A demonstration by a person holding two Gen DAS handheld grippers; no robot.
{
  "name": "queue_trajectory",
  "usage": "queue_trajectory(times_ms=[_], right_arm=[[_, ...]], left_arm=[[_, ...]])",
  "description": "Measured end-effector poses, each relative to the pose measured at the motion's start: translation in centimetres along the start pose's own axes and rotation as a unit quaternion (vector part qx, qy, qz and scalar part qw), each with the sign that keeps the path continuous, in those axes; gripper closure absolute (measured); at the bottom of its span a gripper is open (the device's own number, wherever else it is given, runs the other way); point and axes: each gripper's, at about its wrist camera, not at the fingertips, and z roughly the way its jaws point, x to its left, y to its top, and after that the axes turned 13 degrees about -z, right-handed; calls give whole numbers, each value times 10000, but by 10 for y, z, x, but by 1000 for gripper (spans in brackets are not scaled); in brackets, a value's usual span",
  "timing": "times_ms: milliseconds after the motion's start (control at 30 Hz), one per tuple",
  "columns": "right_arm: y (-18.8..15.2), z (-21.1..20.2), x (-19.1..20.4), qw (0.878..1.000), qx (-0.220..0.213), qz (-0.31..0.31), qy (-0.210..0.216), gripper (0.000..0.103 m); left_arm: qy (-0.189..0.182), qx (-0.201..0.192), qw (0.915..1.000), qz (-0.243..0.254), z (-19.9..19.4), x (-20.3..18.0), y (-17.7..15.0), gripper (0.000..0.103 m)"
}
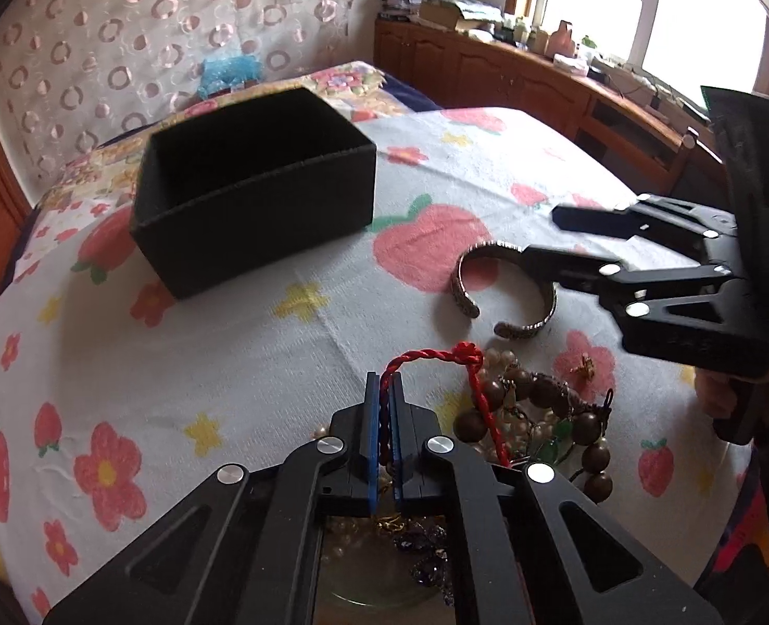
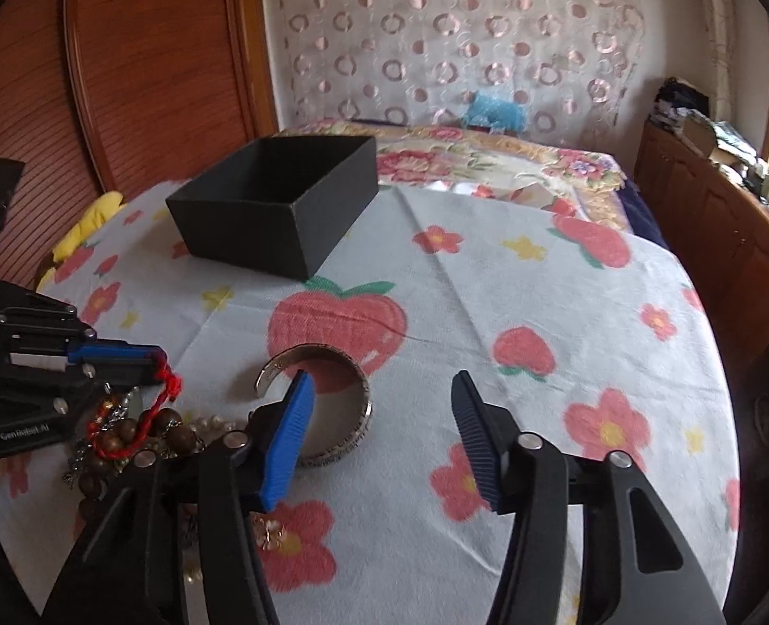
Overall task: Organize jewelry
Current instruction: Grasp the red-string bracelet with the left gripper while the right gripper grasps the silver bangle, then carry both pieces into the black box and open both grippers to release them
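Between the closed left tongs [image 1: 384,390]: red cord [image 1: 439,357], lifting from the pile; right tongs [image 2: 384,416] apart beside the bangle [image 2: 327,406]; next, carry to box [image 1: 254,182]

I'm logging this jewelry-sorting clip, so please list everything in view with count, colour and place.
Box: one, black, open-topped, far side of the cloth.
Cuff bracelet: one, silver, on the cloth by the right gripper.
Red cord: one, twisted, pinched in the left gripper, trailing into the pile.
Wooden bead bracelet: one, brown, in the pile.
Pearl beads: several, cream, in the pile.
Cloth: one, pale with red strawberries and flowers.
Left gripper: shut on the cord.
Right gripper: open, one finger inside the cuff.
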Motion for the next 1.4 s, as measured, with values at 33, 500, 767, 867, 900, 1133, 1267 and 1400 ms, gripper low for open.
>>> queue_trajectory(times_ms=[33, 500, 767, 867, 900, 1133, 1267, 1400], right_arm=[[1, 2, 0, 10000, 31, -29, 15, 54], [10, 17, 7, 9976, 320, -592, 187, 94], [21, 2, 0, 9980, -77, -621, 41, 97], [36, -10, -5, 9973, -366, -637, 0, 97], [40, -13, -6, 9970, -419, -645, 7, 97], [92, -19, -11, 9926, -931, -772, 77, 97], [118, -3, -7, 9906, -1030, -893, 125, 97], [134, 23, -3, 9905, -941, -973, 261, 97]], left_arm=[[21, -99, 9999, -7, -5, 1, 1, 101], [56, -964, 9940, -511, -50, 34, 37, 101], [127, -1171, 9911, -620, -52, 51, 58, 101], [134, -1227, 9902, -660, -53, 58, 68, 101], [130, -1236, 9900, -666, -53, 60, 71, 101], [111, -1299, 9890, -697, -48, 71, 92, 101], [146, -1274, 9894, -680, -44, 75, 98, 101], [185, -1195, 9903, -688, -37, 82, 110, 101]])
